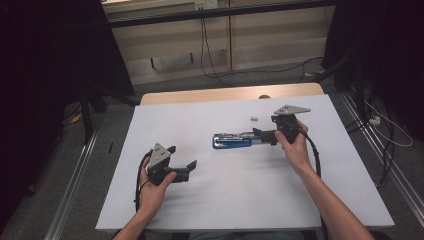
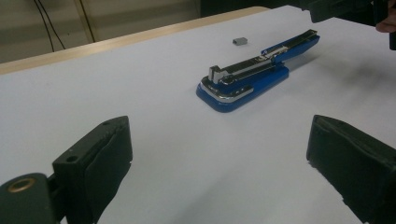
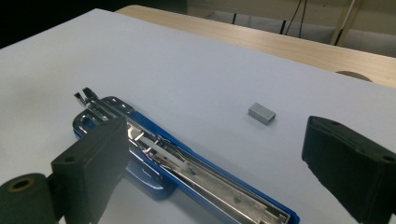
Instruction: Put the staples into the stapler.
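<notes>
- High view: the blue stapler lies opened out flat near the middle of the white bench, long axis running left to right.
- The right gripper sits at the stapler's right end, fingers spread wide and reaching toward it; whether they touch it cannot be told from up here.
- The right hand wraps the gripper body just right of the stapler, cable trailing back along the forearm.
- The left gripper is well apart from the stapler, down and to its left, fingers wide with nothing between them, held by the left hand.
- A small grey staple block rests near the stapler, just beyond its right half.
- Left gripper view: the two fingers stand far apart over bare bench; the stapler lies ahead of them, metal nose nearest, blue base underneath, clear of both.
- The block sits beyond the stapler, and the other gripper shows dark at the stapler's far end.
- Right gripper view: the fingers are wide; the one at left hangs over the stapler, whose open steel channel faces up.
- The block lies apart from the stapler, between the two fingers and farther off.
</notes>
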